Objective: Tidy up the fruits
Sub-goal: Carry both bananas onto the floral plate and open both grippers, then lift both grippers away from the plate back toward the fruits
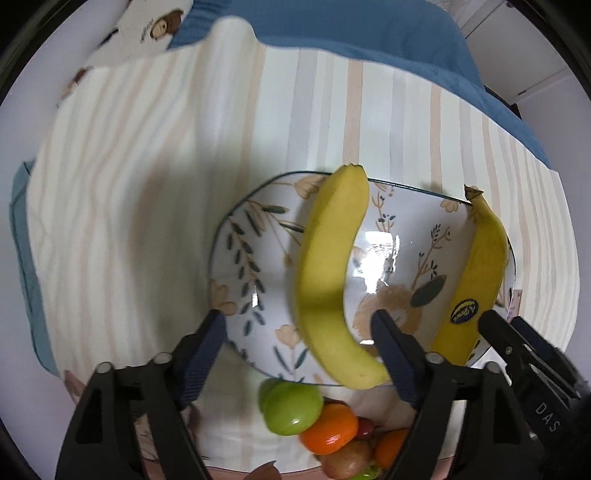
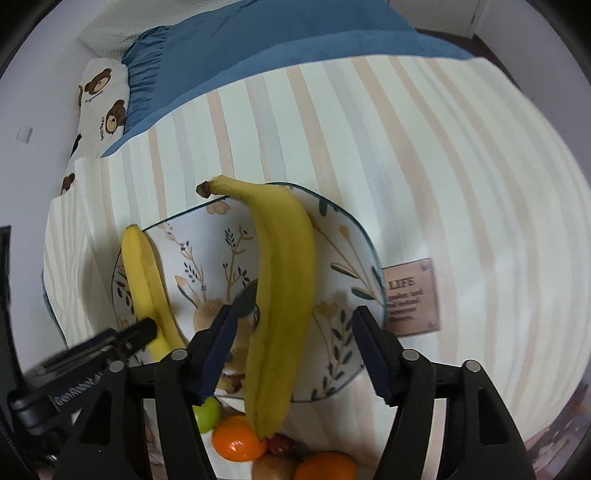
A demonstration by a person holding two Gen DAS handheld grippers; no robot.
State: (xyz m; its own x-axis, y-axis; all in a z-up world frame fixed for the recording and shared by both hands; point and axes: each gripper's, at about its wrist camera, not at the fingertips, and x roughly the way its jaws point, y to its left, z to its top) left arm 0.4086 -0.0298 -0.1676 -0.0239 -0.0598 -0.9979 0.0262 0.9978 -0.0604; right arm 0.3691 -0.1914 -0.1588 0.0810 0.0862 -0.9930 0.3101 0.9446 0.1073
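A floral plate (image 1: pixel 258 236) (image 2: pixel 347 240) lies on a striped cloth. One banana (image 1: pixel 328 273) rests across its left part, between the wide-open fingers of my left gripper (image 1: pixel 299 319); it shows at the left in the right wrist view (image 2: pixel 144 273). A second banana with a sticker (image 1: pixel 476 280) (image 2: pixel 284 295) lies on the plate's right side, between the open fingers of my right gripper (image 2: pixel 293 314). Neither gripper touches its banana. A pile of a green fruit (image 1: pixel 291 408), oranges (image 1: pixel 328 428) (image 2: pixel 238 437) and a brown fruit (image 1: pixel 345 458) sits just before the plate.
The striped cloth (image 1: pixel 147 184) covers a blue blanket (image 1: pixel 369 33). A bear-print pillow (image 2: pixel 101 99) lies far left. A brown label tag (image 2: pixel 412 297) is sewn on the cloth right of the plate.
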